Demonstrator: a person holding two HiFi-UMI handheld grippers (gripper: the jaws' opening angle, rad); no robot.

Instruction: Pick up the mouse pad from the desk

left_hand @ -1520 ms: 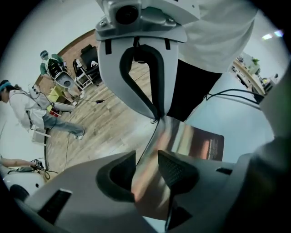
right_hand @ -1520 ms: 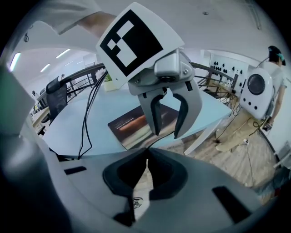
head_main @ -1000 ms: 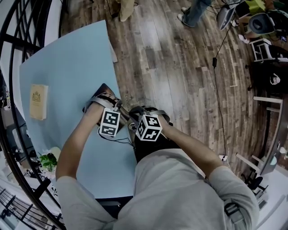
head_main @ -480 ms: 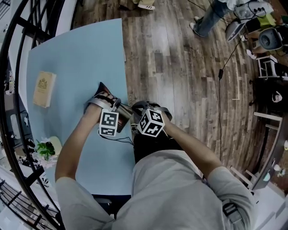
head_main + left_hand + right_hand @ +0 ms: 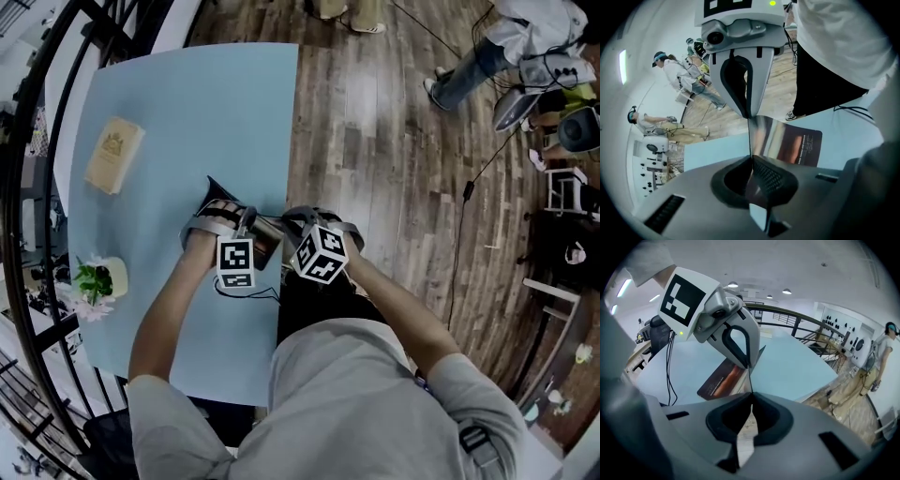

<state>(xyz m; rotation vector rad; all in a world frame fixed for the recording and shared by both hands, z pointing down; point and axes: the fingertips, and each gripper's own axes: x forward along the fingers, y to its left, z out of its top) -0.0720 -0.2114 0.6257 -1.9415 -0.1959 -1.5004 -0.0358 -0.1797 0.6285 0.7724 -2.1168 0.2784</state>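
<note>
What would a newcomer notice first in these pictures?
The dark mouse pad, gripped by both claws near the blue desk's right edge: the left claw has just been closing on it, and the right claw is shut on it. A book and a potted plant sit along the desk's left side.

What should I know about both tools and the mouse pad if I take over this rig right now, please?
Left tool: shut on the dark rectangular mouse pad. Its jaws have just been closing, with the pad's thin edge between them.
Right tool: shut on the same pad's edge, close beside the left tool.
Pad: held on edge between both tools, over the light blue desk, near the desk's edge.
Done: the pad is gripped and appears raised.
Left: lift it fully clear. I cannot tell whether its far corner touches the desk.
</note>
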